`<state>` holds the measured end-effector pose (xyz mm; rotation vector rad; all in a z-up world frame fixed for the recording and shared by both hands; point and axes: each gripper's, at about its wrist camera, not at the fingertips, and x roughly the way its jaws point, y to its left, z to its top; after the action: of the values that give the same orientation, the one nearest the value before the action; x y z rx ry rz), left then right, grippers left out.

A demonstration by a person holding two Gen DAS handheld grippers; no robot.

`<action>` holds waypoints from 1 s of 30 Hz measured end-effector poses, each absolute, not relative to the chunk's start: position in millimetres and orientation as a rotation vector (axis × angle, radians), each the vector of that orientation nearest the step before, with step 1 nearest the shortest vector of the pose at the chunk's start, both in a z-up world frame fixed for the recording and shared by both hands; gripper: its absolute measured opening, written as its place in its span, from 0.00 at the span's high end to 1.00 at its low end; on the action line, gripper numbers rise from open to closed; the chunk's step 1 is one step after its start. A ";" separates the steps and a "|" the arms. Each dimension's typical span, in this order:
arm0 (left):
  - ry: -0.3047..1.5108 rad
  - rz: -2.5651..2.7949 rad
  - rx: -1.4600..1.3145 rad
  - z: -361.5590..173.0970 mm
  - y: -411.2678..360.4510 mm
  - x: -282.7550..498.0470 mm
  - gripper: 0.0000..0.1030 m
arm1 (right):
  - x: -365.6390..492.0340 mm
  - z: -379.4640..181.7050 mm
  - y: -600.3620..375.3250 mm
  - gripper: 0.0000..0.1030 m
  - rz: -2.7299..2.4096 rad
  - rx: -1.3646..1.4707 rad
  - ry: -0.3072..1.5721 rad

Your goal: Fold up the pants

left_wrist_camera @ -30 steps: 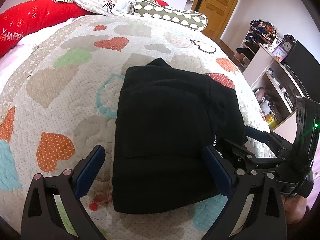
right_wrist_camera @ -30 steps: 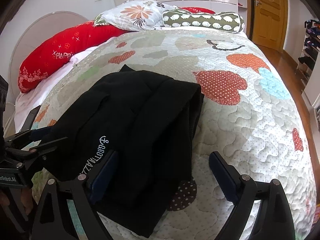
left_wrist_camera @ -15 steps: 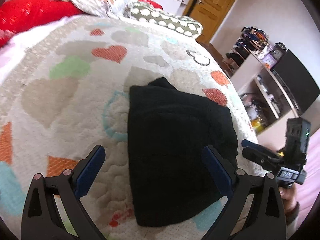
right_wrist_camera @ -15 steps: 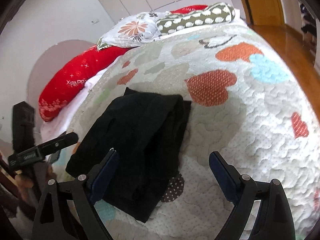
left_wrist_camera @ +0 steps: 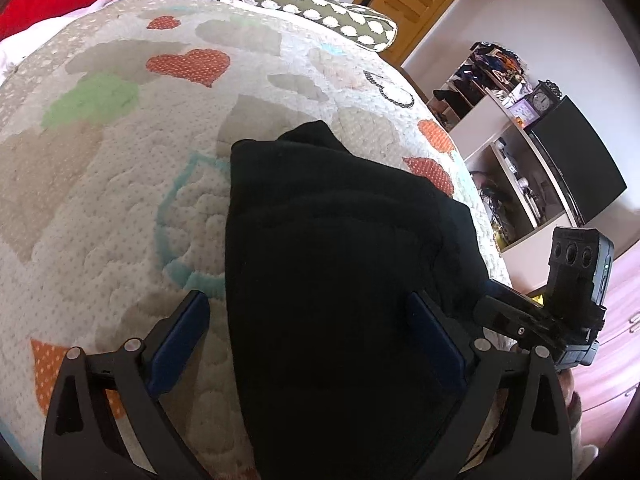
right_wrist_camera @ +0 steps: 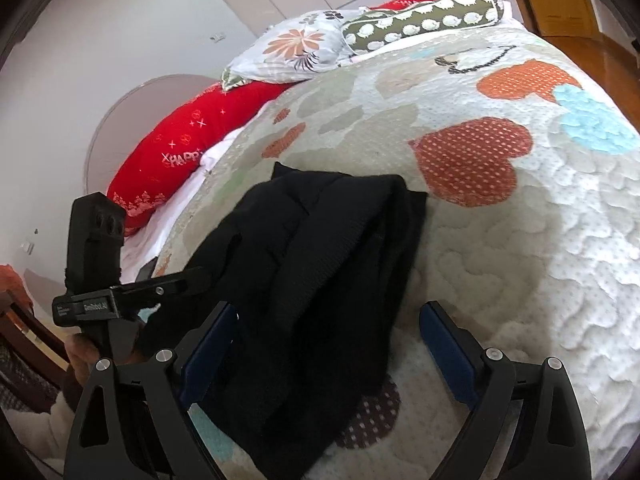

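Note:
The black pants (left_wrist_camera: 340, 280) lie folded into a compact stack on the heart-patterned quilt (left_wrist_camera: 120, 168). In the right wrist view the pants (right_wrist_camera: 320, 280) show as layered folds near the bed's near edge. My left gripper (left_wrist_camera: 308, 336) is open and empty, hovering above the near end of the pants. My right gripper (right_wrist_camera: 332, 348) is open and empty, above the pants' near right part. Each gripper shows in the other's view: the right one (left_wrist_camera: 520, 320) at the pants' right edge, the left one (right_wrist_camera: 160, 284) at their left edge.
Red (right_wrist_camera: 180, 160), floral (right_wrist_camera: 296, 52) and green spotted (right_wrist_camera: 420, 12) pillows lie at the head of the bed. A white shelf unit with a dark screen (left_wrist_camera: 568, 160) stands right of the bed, and a wooden door (left_wrist_camera: 420, 0) is behind.
Both grippers pulled up and back from the pants, then came closer over them again. The pants lie still in the same folded stack.

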<state>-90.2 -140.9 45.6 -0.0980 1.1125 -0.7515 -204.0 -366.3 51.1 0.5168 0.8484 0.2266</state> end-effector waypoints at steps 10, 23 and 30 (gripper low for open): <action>1.120 -0.776 -0.044 46.5 -146.8 -90.9 0.19 | -198.0 43.3 -364.6 0.55 0.258 0.576 0.811; 0.963 -0.757 0.004 99.7 -143.7 -104.8 0.67 | -201.3 93.8 -348.3 0.73 0.263 0.489 0.697; 0.886 -0.731 0.036 128.7 -147.2 -73.0 0.67 | -167.5 121.4 -345.8 0.73 0.258 0.445 0.647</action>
<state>-73.0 -147.2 128.7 0.0356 0.8864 -0.7305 -167.5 -345.8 121.4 0.4453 0.6469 0.2578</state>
